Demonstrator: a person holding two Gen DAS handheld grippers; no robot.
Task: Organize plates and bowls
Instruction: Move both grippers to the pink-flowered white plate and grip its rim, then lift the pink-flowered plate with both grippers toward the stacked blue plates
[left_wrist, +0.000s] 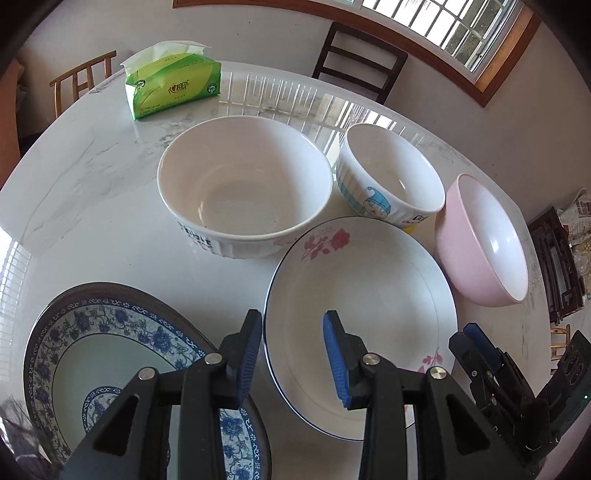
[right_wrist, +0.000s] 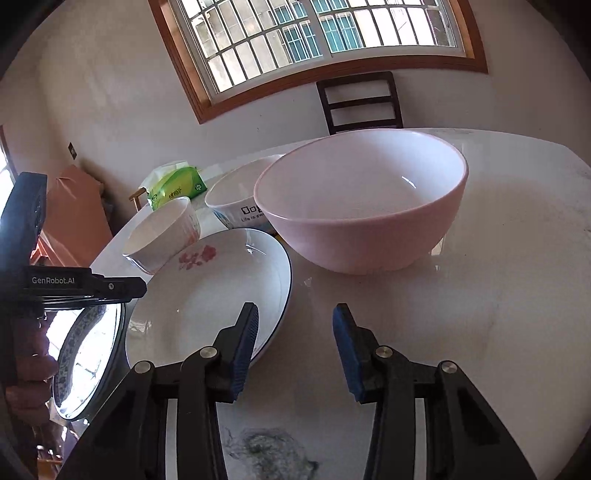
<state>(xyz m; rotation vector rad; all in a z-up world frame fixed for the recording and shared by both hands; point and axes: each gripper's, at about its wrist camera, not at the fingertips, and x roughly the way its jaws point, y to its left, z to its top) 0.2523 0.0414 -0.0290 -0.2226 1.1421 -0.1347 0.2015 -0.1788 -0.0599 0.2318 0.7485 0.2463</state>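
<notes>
On the marble table (left_wrist: 110, 206) a white plate with pink flowers (left_wrist: 362, 295) lies beside a blue-patterned plate (left_wrist: 110, 350). Behind them stand a large ribbed white bowl (left_wrist: 243, 184), a cartoon-printed bowl (left_wrist: 391, 173) and a pink bowl (left_wrist: 484, 240). My left gripper (left_wrist: 293, 354) hovers open over the flower plate's left rim, one finger on each side of it, pressing nothing. My right gripper (right_wrist: 295, 343) is open at the flower plate's (right_wrist: 207, 291) right rim, its right finger over bare table. The pink bowl (right_wrist: 362, 203) stands just ahead of it.
A green tissue pack (left_wrist: 173, 85) sits at the table's far side. A dark chair (left_wrist: 358, 62) and a light wooden chair (left_wrist: 81, 77) stand behind the table, under a window. Bare tabletop (right_wrist: 498, 295) lies right of the pink bowl.
</notes>
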